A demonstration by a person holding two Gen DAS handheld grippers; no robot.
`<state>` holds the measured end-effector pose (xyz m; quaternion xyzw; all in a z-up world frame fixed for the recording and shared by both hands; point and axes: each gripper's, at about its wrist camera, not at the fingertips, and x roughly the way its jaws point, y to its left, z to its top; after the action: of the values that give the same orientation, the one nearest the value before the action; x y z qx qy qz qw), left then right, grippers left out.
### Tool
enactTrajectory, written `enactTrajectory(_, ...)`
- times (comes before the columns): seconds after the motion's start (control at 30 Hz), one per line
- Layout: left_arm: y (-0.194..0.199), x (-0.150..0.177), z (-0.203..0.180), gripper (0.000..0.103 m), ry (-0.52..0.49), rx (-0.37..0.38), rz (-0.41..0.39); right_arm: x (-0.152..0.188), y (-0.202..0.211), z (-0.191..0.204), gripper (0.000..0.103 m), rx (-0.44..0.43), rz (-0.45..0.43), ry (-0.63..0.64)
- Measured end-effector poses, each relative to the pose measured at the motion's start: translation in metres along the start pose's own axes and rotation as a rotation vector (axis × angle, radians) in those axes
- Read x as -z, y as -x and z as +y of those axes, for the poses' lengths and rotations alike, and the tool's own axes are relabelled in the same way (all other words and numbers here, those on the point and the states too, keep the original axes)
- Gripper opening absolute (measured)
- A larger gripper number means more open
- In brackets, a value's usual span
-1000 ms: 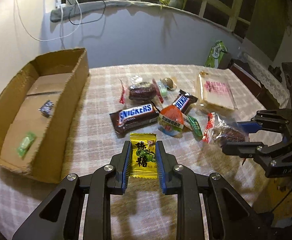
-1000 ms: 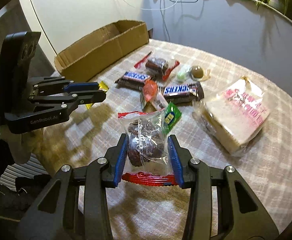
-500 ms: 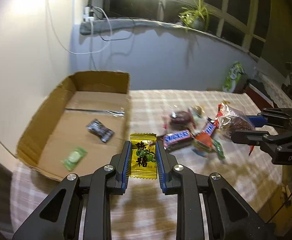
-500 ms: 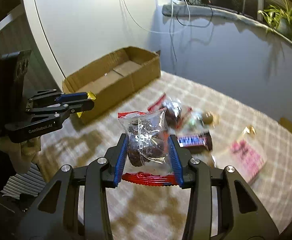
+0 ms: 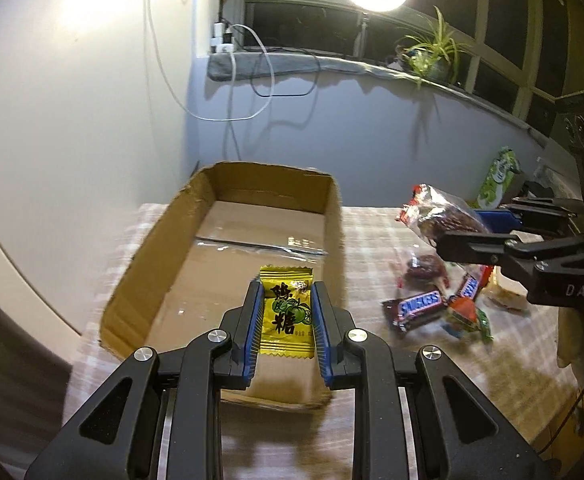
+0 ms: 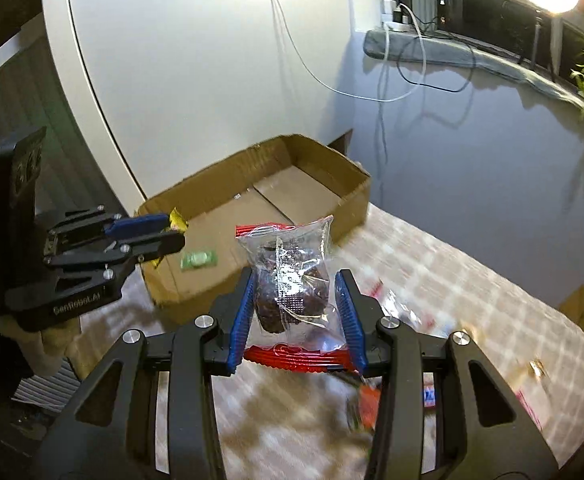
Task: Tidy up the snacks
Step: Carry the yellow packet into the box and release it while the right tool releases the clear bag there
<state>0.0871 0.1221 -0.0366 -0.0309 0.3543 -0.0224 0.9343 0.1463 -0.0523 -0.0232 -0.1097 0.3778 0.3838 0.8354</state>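
My left gripper (image 5: 285,304) is shut on a yellow candy packet (image 5: 287,312) and hangs over the near end of an open cardboard box (image 5: 332,208). In the right wrist view the same left gripper (image 6: 171,234) reaches over the cardboard box (image 6: 356,200) corner, the yellow candy packet (image 6: 176,218) poking out of it. My right gripper (image 6: 296,296) is shut on a clear bag of dark snack (image 6: 292,280) with red ends, held above the checked tablecloth (image 6: 452,280) just right of the box. From the left wrist view the right gripper (image 5: 464,232) and its bag (image 5: 440,216) hover over the snack pile.
A Snickers bar (image 5: 416,306), another wrapped dark snack (image 5: 424,270) and small colourful packets (image 5: 468,312) lie right of the box. A green candy (image 6: 197,259) rests inside the box. A green packet (image 5: 500,176) stands at the table's back. White wall and cables lie behind.
Both grippers have lifted and swung left toward the box, each still carrying its snack. The snack pile has slid to the right of the left wrist view; the box now lies straight ahead.
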Motion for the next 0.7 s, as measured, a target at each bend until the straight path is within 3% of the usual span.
enactTrajectory(0.33, -0.005, -0.005, 0.027, 0.022, 0.026, -0.035, -0.004, -0.038, -0.049, 0.021, 0.042, -0.025, 0.016, 0.035)
enactTrajectory(0.7, -0.019, -0.009, 0.041, 0.022, 0.038, -0.051, 0.008, -0.056, -0.094, 0.029, 0.042, -0.034, 0.058, 0.058)
